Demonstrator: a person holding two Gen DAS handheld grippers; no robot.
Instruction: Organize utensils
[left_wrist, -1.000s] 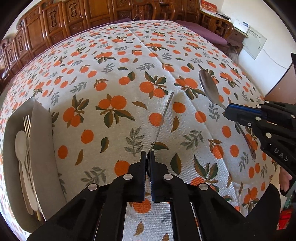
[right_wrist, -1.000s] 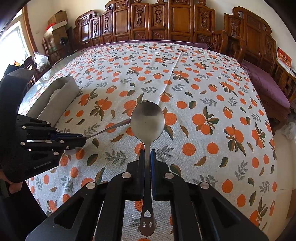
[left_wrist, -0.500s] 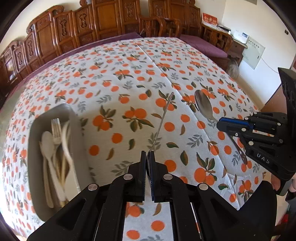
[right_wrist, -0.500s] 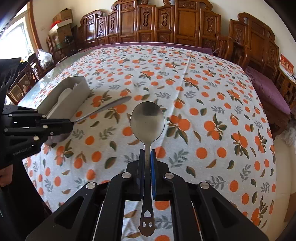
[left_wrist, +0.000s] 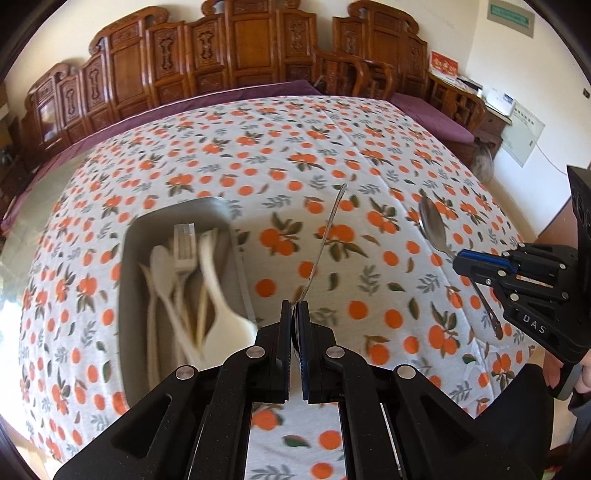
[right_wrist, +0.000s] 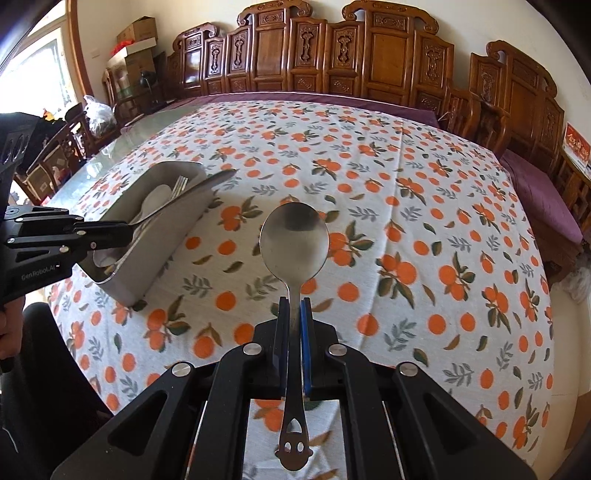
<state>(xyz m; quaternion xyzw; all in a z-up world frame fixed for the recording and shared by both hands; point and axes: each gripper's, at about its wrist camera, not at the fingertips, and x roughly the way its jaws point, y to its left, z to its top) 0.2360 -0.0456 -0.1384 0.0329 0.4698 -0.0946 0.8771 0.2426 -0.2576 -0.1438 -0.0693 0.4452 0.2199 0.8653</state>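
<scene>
My left gripper (left_wrist: 294, 306) is shut on a thin metal table knife (left_wrist: 325, 240), which I see edge-on above the cloth. From the right wrist view, the left gripper (right_wrist: 127, 230) holds the knife (right_wrist: 192, 188) over the grey utensil tray (right_wrist: 162, 236). My right gripper (right_wrist: 294, 306) is shut on the handle of a metal spoon (right_wrist: 293, 240), bowl forward, above the tablecloth. In the left wrist view, the right gripper (left_wrist: 460, 258) and the spoon (left_wrist: 432, 225) are at the right. The tray (left_wrist: 133, 295) holds a fork (left_wrist: 184, 243) and several white plastic utensils (left_wrist: 221, 295).
An orange-patterned tablecloth (right_wrist: 406, 221) covers the round table. Carved wooden chairs (right_wrist: 388, 62) ring its far side. Cardboard boxes (right_wrist: 133, 40) stand at the back left. A person's hand (right_wrist: 7, 325) holds the left gripper's handle.
Both grippers have risen and shifted toward the tray. In the left wrist view the tray has moved from the left edge toward the middle. Both utensils remain held.
</scene>
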